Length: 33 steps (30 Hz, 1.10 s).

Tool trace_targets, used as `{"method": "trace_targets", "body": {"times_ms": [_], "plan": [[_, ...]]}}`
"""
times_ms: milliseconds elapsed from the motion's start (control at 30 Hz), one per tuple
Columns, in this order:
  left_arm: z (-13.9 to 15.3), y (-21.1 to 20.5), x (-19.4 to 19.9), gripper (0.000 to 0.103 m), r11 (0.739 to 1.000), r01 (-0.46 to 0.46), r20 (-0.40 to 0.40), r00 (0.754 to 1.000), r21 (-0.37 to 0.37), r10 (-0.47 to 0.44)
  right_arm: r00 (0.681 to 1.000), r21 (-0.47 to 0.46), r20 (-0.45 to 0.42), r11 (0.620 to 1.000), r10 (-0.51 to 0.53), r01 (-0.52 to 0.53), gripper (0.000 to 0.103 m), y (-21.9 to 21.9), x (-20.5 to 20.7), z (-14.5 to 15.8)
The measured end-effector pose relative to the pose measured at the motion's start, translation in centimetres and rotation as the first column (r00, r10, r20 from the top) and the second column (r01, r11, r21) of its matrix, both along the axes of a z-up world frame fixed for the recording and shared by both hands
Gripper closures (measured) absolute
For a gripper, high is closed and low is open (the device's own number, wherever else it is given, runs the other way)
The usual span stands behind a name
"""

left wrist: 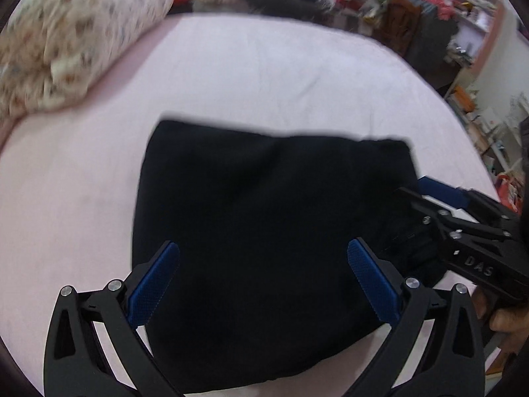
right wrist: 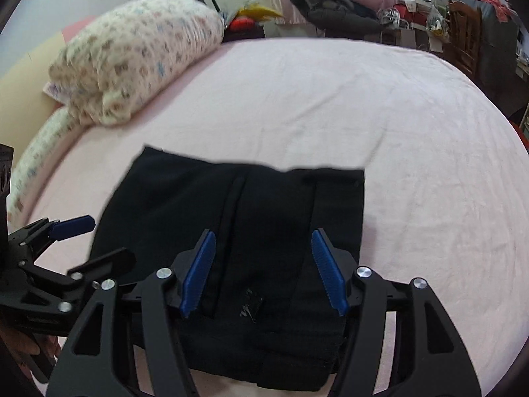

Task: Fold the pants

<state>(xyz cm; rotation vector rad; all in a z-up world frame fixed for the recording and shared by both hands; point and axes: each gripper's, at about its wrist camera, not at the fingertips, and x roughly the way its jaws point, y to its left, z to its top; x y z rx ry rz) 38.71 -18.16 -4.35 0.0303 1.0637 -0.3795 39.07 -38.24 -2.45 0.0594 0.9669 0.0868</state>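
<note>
The black pants (left wrist: 264, 231) lie folded on the pink bed (left wrist: 281, 76) — just beyond both grippers, left gripper (left wrist: 264, 278) spread wide, right gripper (right wrist: 264, 264) parted, nothing held.

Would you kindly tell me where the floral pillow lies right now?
The floral pillow lies at the far left of the pink bed in both wrist views, beyond and apart from the folded black pants.

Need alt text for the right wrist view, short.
Black pants lie folded into a compact rectangle on a pink bedsheet, with the open right gripper above them, holding nothing. The left gripper is at lower left; a floral pillow lies behind.
</note>
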Motion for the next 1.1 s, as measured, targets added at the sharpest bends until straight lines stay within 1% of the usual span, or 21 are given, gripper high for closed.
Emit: {"method": "trace_targets", "body": {"times_ms": [33,67,100,133,200,267,300,367,433,467,500,533,600,667,700,767,800,900,967,1100], "plan": [[-0.9,0.3,0.9,0.001,1.0,-0.017,-0.036,0.999,0.007,0.017,0.999,-0.012,-0.031,1.0,-0.009,0.009,0.042,0.1,0.3,-0.8],[-2.1,0.7,1.0,0.001,1.0,-0.031,-0.075,0.997,0.007,0.031,0.997,-0.024,-0.077,1.0,-0.021,0.019,0.042,0.0,0.6,-2.0],[-2.5,1.0,0.8,0.001,1.0,-0.026,-0.082,0.996,0.006,0.026,0.994,-0.036,-0.105,0.999,-0.025,0.021,0.042,-0.1,0.8,-2.9],[-2.9,0.9,0.5,0.001,1.0,-0.01,-0.075,0.997,0.014,0.011,0.993,-0.06,-0.118,0.998,-0.019,0.012,0.042,0.1,0.8,-3.8],[-3.4,0.1,-0.1,0.001,0.997,0.029,-0.042,0.999,0.076,-0.026,0.993,-0.119,-0.117,0.993,-0.003,-0.011,0.041,0.8,0.8,-4.7],[-3.9,-0.6,-0.6,0.001,0.99,0.038,-0.012,0.999,0.132,-0.037,0.993,-0.127,-0.116,0.992,-0.013,-0.002,0.04,1.0,0.9,-5.0],[-3.9,-0.7,-0.8,0.001,0.991,0.03,0.003,1.0,0.133,-0.03,0.993,-0.121,-0.118,0.993,-0.022,0.008,0.04,1.0,1.1,-5.2],[-4.0,-0.4,-1.2,0.001,0.994,-0.004,0.036,0.999,0.108,0.0,0.993,-0.119,-0.116,0.993,-0.033,0.019,0.039,1.1,1.3,-5.4],[-4.1,-0.4,-1.5,0.001,0.994,-0.021,0.058,0.998,0.105,0.015,0.993,-0.151,-0.111,0.988,-0.032,0.015,0.037,1.7,1.3,-5.4],[-3.9,-0.5,-1.9,0.001,0.993,-0.022,0.07,0.997,0.116,0.014,0.993,-0.173,-0.11,0.985,-0.037,0.018,0.031,1.9,1.3,-5.5],[-3.8,-0.4,-2.1,0.001,0.993,-0.023,0.073,0.997,0.119,0.014,0.992,-0.184,-0.114,0.982,-0.054,0.032,0.028,1.9,1.4,-5.5],[-3.6,-0.3,-2.3,0.001,0.993,-0.023,0.069,0.998,0.117,0.015,0.99,-0.183,-0.119,0.982,-0.076,0.054,0.021,1.6,1.4,-5.4],[-2.5,0.1,-2.9,0.001,0.992,-0.041,0.069,0.997,0.115,0.034,0.988,-0.149,-0.113,0.985,-0.109,0.091,0.021,1.0,1.2,-4.7],[-1.2,0.9,-4.0,0.001,0.991,-0.067,0.115,0.992,0.113,0.054,0.994,-0.142,-0.049,0.985,-0.1,0.092,0.021,1.2,0.0,-3.2],[-0.4,1.5,-4.6,0.001,0.991,-0.078,0.148,0.987,0.11,0.062,0.996,-0.144,-0.019,0.986,-0.087,0.083,0.02,1.4,-0.7,-2.4],[1.2,2.8,-5.8,0.001,0.99,-0.099,0.191,0.978,0.098,0.079,0.998,-0.138,0.023,0.988,-0.062,0.065,0.011,1.9,-2.2,-1.0],[1.7,3.2,-6.3,0.001,0.99,-0.103,0.202,0.976,0.095,0.082,0.998,-0.132,0.044,0.99,-0.053,0.058,0.01,2.2,-3.0,-0.3],[4.0,4.5,-8.4,0.001,0.989,-0.116,0.247,0.965,0.09,0.091,0.996,-0.126,0.082,0.991,-0.045,0.055,0.006,2.8,-5.2,1.5],[5.4,5.0,-8.8,0.001,0.989,-0.128,0.269,0.958,0.081,0.102,0.993,-0.125,0.105,0.99,-0.048,0.061,0.002,3.1,-6.4,2.6],[7.7,6.1,-10.2,0.001,0.986,-0.157,0.308,0.942,0.052,0.134,0.989,-0.107,0.134,0.991,-0.06,0.074,0.002,4.0,-8.8,4.8]]}}
